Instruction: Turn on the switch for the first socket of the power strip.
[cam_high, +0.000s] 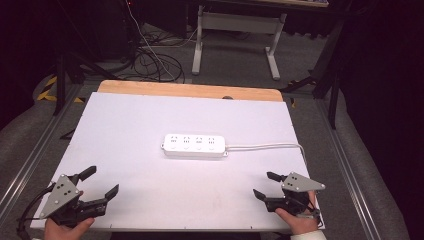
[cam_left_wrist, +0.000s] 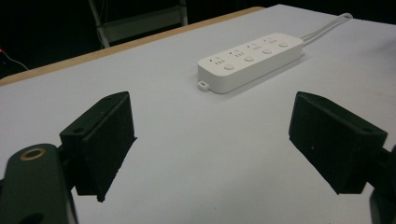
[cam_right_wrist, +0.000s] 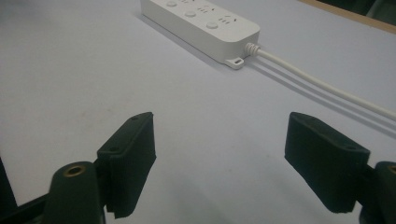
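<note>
While both of my claws rest at the near edge of the white surface (cam_high: 125, 125), the white power strip (cam_high: 195, 145) lies flat near its middle, well apart from either, its cord (cam_high: 265, 146) trailing toward the right edge. I see the left claw (cam_high: 102, 182) and the right claw (cam_high: 264, 185) each with jaws spread wide and gripping nothing.

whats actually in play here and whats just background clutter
Likely in play:
- white power strip, alone mid-board
- its white cord, running off to the right
- left gripper, open, empty
- right gripper, open, empty
- white board they work over

Just background:
- tangled floor cables
- white desk frame beyond the table
</note>
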